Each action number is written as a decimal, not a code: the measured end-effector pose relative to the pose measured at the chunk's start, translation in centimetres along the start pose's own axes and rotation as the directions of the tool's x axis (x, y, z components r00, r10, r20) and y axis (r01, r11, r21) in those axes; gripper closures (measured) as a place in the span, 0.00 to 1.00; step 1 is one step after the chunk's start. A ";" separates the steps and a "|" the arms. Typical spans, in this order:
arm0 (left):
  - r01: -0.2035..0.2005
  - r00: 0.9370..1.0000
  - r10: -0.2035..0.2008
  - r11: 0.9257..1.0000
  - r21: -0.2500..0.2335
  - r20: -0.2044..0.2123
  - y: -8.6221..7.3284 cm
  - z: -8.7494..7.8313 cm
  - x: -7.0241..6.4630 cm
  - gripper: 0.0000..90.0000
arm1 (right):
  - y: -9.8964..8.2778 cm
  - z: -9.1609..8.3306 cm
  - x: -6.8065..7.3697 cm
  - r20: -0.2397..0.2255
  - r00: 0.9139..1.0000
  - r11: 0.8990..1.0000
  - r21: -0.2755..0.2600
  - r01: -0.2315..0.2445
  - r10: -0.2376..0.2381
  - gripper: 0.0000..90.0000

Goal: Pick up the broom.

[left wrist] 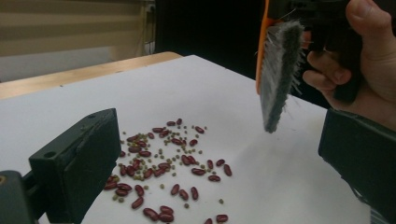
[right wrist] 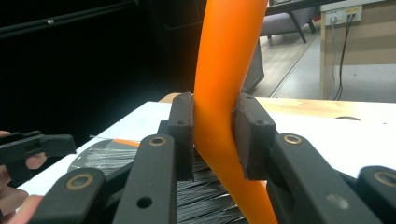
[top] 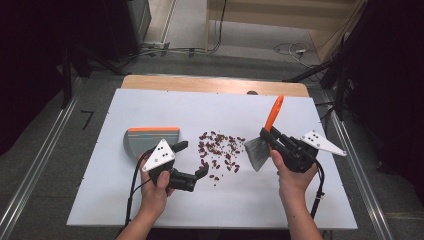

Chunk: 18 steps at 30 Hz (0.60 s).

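Note:
Red beans [top: 218, 150] [left wrist: 161, 172] mixed with small green ones lie scattered mid-table on the white sheet [top: 210, 197]. My right gripper [top: 266, 136] [right wrist: 214, 140] is shut on the orange handle [top: 274, 113] [right wrist: 226, 88] of a small brush, whose grey bristles [top: 256, 153] [left wrist: 278, 74] hang just right of the beans, above the sheet. My left gripper [top: 192, 159] [left wrist: 219, 163] stands open at the beans' left edge, nothing between its jaws. A grey dustpan with an orange rim [top: 147, 140] lies behind the left gripper.
The white sheet covers a wooden table [top: 215, 85]. Metal rails [top: 35, 170] run along both sides. Cables [top: 295, 49] lie on the floor beyond the far edge.

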State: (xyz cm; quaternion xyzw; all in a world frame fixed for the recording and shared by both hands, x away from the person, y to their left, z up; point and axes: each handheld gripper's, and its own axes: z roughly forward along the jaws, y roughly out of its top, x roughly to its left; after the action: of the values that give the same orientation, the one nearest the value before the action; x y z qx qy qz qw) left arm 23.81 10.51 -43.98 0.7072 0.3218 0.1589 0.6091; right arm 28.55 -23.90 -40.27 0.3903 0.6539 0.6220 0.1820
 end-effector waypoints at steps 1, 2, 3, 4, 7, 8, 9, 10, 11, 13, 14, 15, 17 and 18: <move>0.000 1.000 0.000 1.000 -0.001 0.004 0.0 0.0 -0.1 0.00 | -0.1 0.2 0.3 -0.002 1.000 1.000 0.000 0.001 -0.001 0.77; 0.000 1.000 0.000 1.000 -0.001 0.004 0.0 0.0 -0.1 0.00 | -0.1 0.4 0.7 -0.015 1.000 1.000 0.003 0.002 -0.002 0.77; 0.007 1.000 -0.007 1.000 -0.005 0.021 0.0 0.2 -0.4 0.00 | -0.2 0.5 1.0 -0.024 1.000 1.000 0.007 0.000 0.000 0.77; 0.011 1.000 -0.011 1.000 -0.004 0.026 0.0 0.3 -0.5 0.00 | -0.2 0.7 1.3 -0.029 1.000 1.000 0.005 0.005 -0.005 0.77; 0.020 0.999 -0.020 1.000 0.000 0.028 0.0 0.5 -0.8 0.00 | -0.4 1.1 2.4 -0.046 0.999 1.000 0.005 0.011 -0.011 0.77; 0.027 0.999 -0.027 1.000 0.003 0.045 0.0 0.8 -1.1 0.00 | -0.4 1.2 2.7 -0.053 0.999 1.000 0.005 0.012 -0.011 0.77; 0.027 0.998 -0.027 1.000 0.008 0.054 0.0 0.9 -1.3 0.00 | -0.4 1.3 3.0 -0.059 0.998 1.000 0.003 0.011 -0.011 0.77; 0.027 0.998 -0.027 1.000 0.008 0.054 0.0 0.9 -1.3 0.02 | -0.4 1.3 3.0 -0.059 0.998 1.000 0.003 0.011 -0.011 0.77; 0.023 0.998 -0.023 1.000 0.018 0.053 0.0 1.3 -1.7 0.05 | -0.5 1.6 3.6 -0.066 0.998 1.000 0.007 0.016 -0.016 0.77; 0.022 0.998 -0.023 0.999 0.028 0.059 -0.1 1.7 -2.2 0.07 | -0.7 1.8 4.1 -0.079 0.997 1.000 0.009 0.012 -0.011 0.77; 0.019 0.998 -0.021 0.999 0.035 0.062 -0.2 1.9 -2.4 0.08 | -0.8 2.0 4.4 -0.081 0.997 1.000 0.011 0.018 -0.017 0.77; 0.016 0.998 -0.018 0.999 0.041 0.065 -0.2 2.1 -2.6 0.09 | -0.9 2.1 4.7 -0.086 0.996 1.000 0.013 0.021 -0.020 0.77; 0.008 0.997 -0.012 0.998 0.055 0.078 -0.3 2.4 -3.0 0.11 | -1.1 2.4 5.5 -0.094 0.995 0.999 0.017 0.034 -0.032 0.77; 0.005 0.997 -0.010 0.998 0.059 0.083 -0.4 2.6 -3.1 0.12 | -1.2 2.5 5.8 -0.099 0.994 0.999 0.019 0.038 -0.036 0.77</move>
State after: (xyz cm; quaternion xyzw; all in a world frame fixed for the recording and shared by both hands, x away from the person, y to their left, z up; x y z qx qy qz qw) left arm 23.00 6.50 -44.37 0.7295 0.3036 0.1175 0.6015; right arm 26.39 -17.84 -40.34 0.3491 0.6757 0.6301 0.1568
